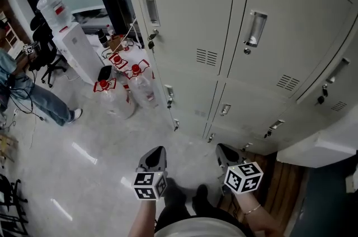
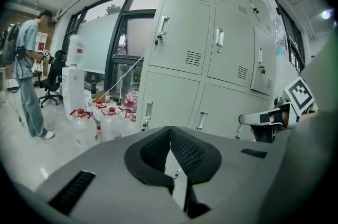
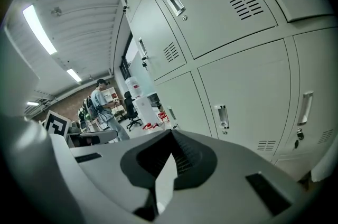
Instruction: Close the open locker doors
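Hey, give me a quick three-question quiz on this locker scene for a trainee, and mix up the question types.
1. True or false: the left claw is gripping a locker handle.
2. What colour are the caps on the clear plastic water jugs beside the grey metal lockers? A blue, B red, C green.
3. Fill in: the left claw and the right claw are both ____ and hold nothing.
Key: 1 false; 2 B; 3 shut.
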Demonstrator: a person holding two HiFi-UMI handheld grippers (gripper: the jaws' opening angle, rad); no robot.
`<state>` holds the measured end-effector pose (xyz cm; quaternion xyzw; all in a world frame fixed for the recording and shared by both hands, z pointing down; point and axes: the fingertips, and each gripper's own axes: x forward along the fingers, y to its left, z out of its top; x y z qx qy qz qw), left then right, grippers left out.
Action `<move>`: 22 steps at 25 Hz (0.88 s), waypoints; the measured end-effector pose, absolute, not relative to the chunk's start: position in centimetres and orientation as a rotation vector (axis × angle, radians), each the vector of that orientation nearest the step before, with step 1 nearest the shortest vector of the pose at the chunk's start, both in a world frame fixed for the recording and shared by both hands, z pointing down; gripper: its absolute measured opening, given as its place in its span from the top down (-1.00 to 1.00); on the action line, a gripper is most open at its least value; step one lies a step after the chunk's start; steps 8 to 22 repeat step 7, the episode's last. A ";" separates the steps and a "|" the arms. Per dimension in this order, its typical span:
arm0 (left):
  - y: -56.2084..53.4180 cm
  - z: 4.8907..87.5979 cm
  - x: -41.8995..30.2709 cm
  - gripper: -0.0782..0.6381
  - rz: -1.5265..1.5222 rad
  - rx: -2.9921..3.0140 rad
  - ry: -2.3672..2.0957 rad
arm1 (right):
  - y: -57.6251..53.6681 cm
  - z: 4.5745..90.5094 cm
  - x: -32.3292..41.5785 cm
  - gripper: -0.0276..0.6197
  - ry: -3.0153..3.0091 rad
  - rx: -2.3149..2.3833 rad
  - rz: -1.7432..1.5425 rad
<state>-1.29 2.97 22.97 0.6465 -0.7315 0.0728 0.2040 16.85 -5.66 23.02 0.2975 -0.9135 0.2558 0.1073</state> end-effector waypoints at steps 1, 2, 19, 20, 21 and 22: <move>3.1 22.9 -1.1 0.72 0.200 1.802 -2.042 | -5.5 23.0 17.1 0.91 -2.690 0.876 0.756; 3.3 22.7 -0.8 0.72 0.199 1.800 -2.044 | -5.4 22.8 17.3 0.91 -2.691 0.875 0.758; 4.1 20.9 0.5 0.72 0.185 1.792 -2.055 | -4.8 21.1 18.5 0.91 -2.705 0.862 0.745; 4.1 20.9 0.5 0.72 0.185 1.792 -2.055 | -4.8 21.1 18.5 0.91 -2.705 0.862 0.745; 4.1 20.9 0.5 0.72 0.185 1.792 -2.055 | -4.8 21.1 18.5 0.91 -2.705 0.862 0.745; 4.1 20.9 0.5 0.72 0.185 1.792 -2.055 | -4.8 21.1 18.5 0.91 -2.705 0.862 0.745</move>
